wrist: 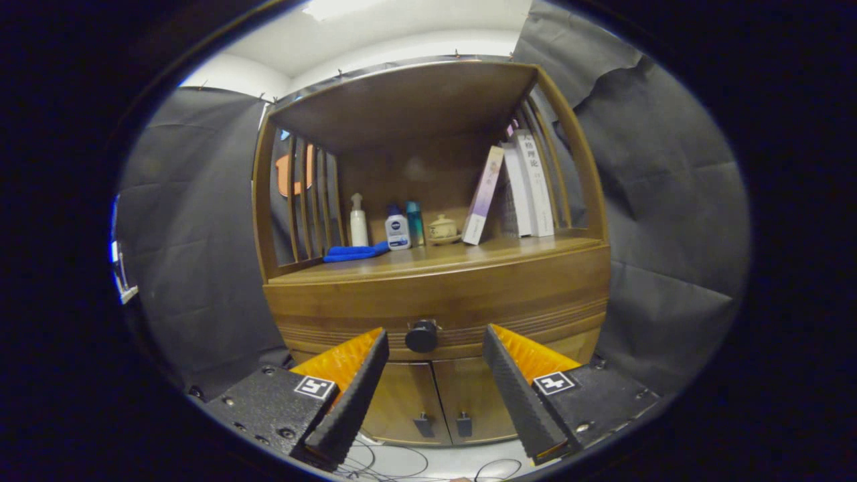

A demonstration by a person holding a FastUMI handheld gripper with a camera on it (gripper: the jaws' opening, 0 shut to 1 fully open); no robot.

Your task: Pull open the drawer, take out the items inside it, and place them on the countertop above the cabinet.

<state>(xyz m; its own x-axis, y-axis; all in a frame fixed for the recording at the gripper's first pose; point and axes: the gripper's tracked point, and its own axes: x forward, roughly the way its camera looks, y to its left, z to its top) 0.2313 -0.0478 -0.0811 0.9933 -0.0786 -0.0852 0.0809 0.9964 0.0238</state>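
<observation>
The gripper (435,345) fingers gape wide, holding nothing; the closed drawer's (438,304) dark knob (422,336) sits between their tips, beyond them.

The cabinet's countertop (428,262) carries bottles (396,227), a blue cloth (355,253) left of them, books (519,191) to their right.

gripper view | faces cabinet (435,294) front (near, level with drawer knob (422,336)) | looks slightly upward
</observation>
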